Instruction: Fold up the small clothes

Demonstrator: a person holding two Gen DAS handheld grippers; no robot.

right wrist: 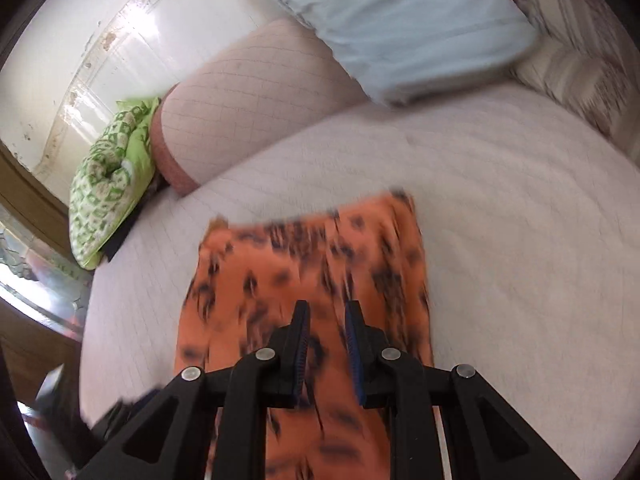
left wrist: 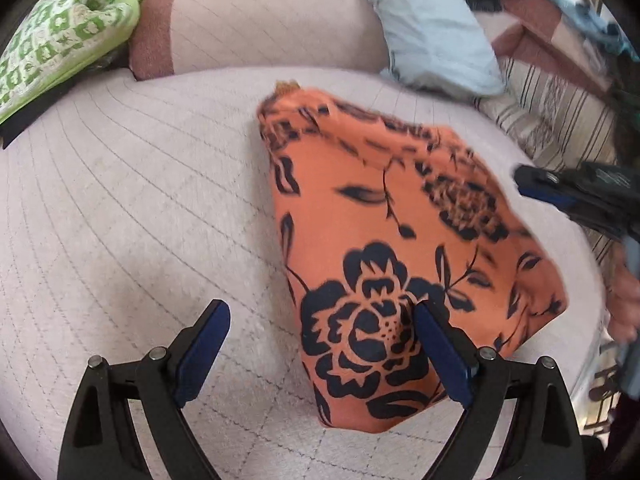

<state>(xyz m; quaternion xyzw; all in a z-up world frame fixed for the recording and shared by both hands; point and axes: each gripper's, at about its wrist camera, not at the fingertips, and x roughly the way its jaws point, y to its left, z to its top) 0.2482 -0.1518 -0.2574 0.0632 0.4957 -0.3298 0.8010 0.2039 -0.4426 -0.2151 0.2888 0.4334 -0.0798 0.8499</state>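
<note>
looking down along my left gripper (left wrist: 322, 334), i see the orange floral cloth (left wrist: 400, 240) lying flat on the quilted bed (left wrist: 140, 200), ahead and to the right of the gap between my fingers; my right-hand finger overlaps its near corner in the view, though i cannot tell whether it touches. this gripper stands wide, with nothing between its pads. the cloth looks already folded into a long shape, its long axis running from the near end under my left gripper away and slightly to the left, toward the pink bolster (left wrist: 260, 20) and the pale blue pillow (left wrist: 432, 28). my right gripper (right wrist: 327, 320) sits over the same cloth (right wrist: 308, 280) from the other side, jaws narrow with only a slim gap; the fabric shows through that gap and beyond it, but the picture is smeared and i cannot tell whether the pads pinch any fold or just hover above it. in the left view the right gripper (left wrist: 580, 196) shows at the cloth's far right edge, just beside it. i judge the next fold runs across the long axis, near end carried to far end. for that the left gripper is nearer the near short edge, while the right is nearer the long right side, so the left corner is mine to take first. the green patterned cushion (left wrist: 68, 32) lies well apart, out of the way.
</note>
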